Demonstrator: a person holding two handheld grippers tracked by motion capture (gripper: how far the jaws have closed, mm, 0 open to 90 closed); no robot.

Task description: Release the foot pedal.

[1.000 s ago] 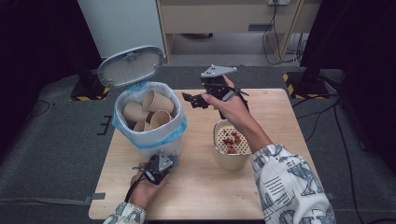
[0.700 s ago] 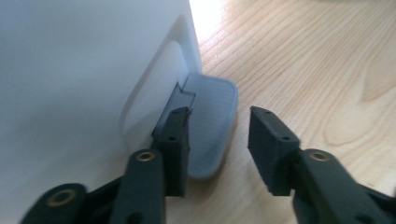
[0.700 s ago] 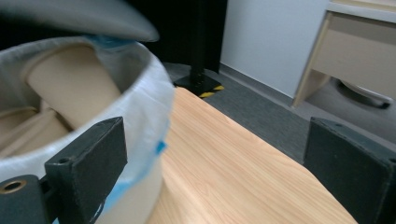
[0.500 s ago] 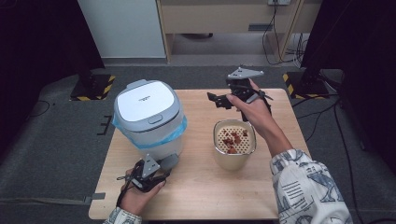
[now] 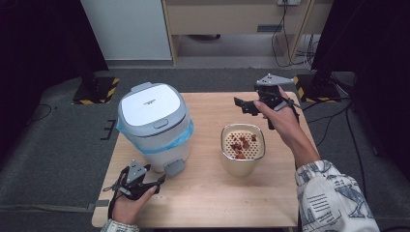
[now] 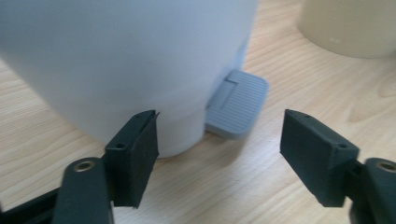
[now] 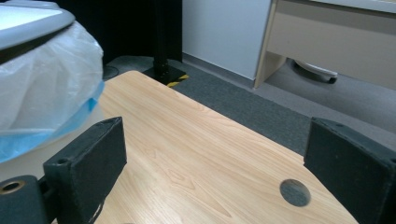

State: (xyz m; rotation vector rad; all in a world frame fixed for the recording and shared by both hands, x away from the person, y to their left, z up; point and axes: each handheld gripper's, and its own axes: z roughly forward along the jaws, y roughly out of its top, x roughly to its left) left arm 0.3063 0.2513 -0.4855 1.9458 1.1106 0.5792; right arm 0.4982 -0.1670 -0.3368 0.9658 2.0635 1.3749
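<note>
Pedal bin [image 5: 153, 126], white with its grey lid closed over a blue liner, stands on the tabletop's [image 5: 203, 193] left half. Left tongs [image 5: 145, 180] sit low before it, jaws spread wide and empty, near the grey pedal [image 6: 237, 104]. Beside it sits a cream pot [image 5: 242, 149] holding reddish bits. Right tongs [image 5: 244, 105] hover wide open, empty.

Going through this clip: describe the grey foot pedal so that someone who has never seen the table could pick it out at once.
Start at the white bin with the grey-rimmed lid and blue liner, on the left half of the wooden table. At its base, on the person's side, a small flat tab sticks out onto the wood: the pedal, just ahead of the open left claw. It is ribbed and grey, unlike the bin's smooth white wall.
</note>
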